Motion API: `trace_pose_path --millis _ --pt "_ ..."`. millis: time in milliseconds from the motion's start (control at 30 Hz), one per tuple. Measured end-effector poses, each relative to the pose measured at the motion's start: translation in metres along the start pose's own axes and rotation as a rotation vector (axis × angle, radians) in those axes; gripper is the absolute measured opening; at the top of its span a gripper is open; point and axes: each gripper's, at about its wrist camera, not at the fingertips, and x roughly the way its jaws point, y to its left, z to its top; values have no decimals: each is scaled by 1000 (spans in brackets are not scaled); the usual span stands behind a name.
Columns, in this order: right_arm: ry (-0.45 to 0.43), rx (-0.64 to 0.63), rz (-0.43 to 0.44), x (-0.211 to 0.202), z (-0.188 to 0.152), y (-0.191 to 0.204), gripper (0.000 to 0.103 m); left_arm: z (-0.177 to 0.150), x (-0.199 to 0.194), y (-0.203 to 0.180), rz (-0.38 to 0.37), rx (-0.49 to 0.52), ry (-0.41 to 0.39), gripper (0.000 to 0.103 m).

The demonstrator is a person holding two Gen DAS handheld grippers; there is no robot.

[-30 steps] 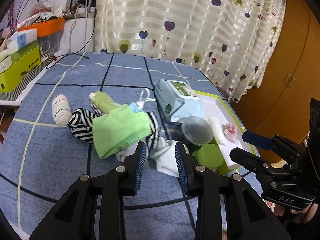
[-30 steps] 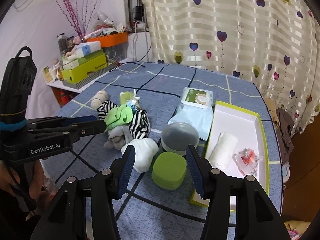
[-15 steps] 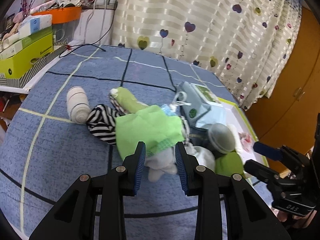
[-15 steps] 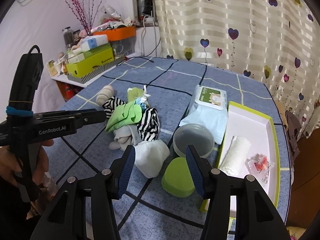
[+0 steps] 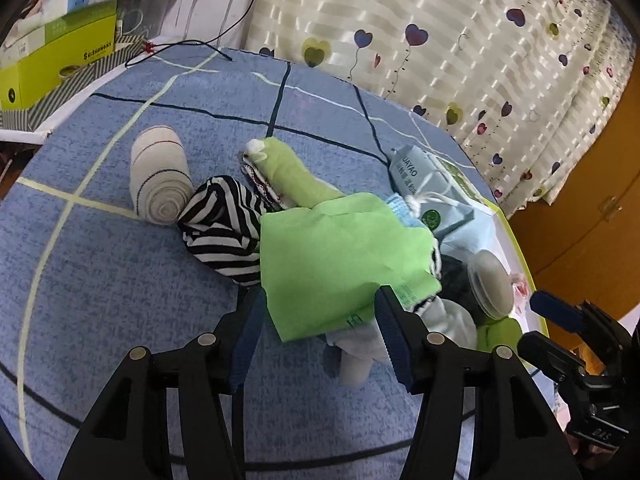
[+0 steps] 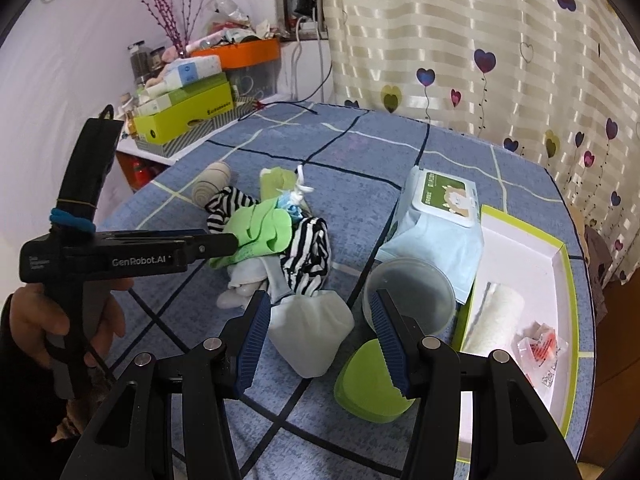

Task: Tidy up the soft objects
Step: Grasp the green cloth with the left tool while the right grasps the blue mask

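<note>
A heap of soft things lies on the blue checked cloth: a green cloth [image 5: 340,256] on top, a black-and-white striped sock [image 5: 224,228], a rolled beige sock [image 5: 160,180] and pale socks [image 5: 360,352]. My left gripper [image 5: 320,340] hangs low over the heap's near edge. Its jaws are opening, and the green cloth's lower edge lies between them without being pressed. In the right wrist view the left gripper [image 6: 224,244] touches the green cloth [image 6: 264,228] from the side. My right gripper [image 6: 320,332] is open above a white sock [image 6: 316,328], not gripping it.
A wipes pack [image 6: 440,216], a clear round tub [image 6: 412,288] and a green lid [image 6: 368,384] sit right of the heap. The white tray with a green rim [image 6: 532,248] holds a rolled towel [image 6: 496,320] and a small packet. Boxes [image 5: 56,60] stand on a shelf at the far left.
My left gripper has moved forward and down to the heap and its jaws have spread wide around the green cloth's edge. The right gripper has crept forward over the white sock.
</note>
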Motion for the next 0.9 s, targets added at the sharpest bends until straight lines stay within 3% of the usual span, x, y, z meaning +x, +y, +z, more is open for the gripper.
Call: trace_pose_path --millis 200,400,467,567,767,900 --pt "12 2 2 8 1 -3 52 0 13 11 -34 -66 32 57" --pt "18 3 8 12 2 -4 52 1 7 8 -75 -61 -10 55" --pt "18 3 8 12 2 -4 52 2 5 6 -51 -43 -26 37" --pt "14 5 5 12 2 -4 52 2 3 5 -39 -40 -36 22" --pt "14 7 5 11 1 -5 52 3 -5 3 -33 -33 -57 9" --pt "4 11 3 9 2 -6 52 6 -23 5 -30 -34 -100 7"
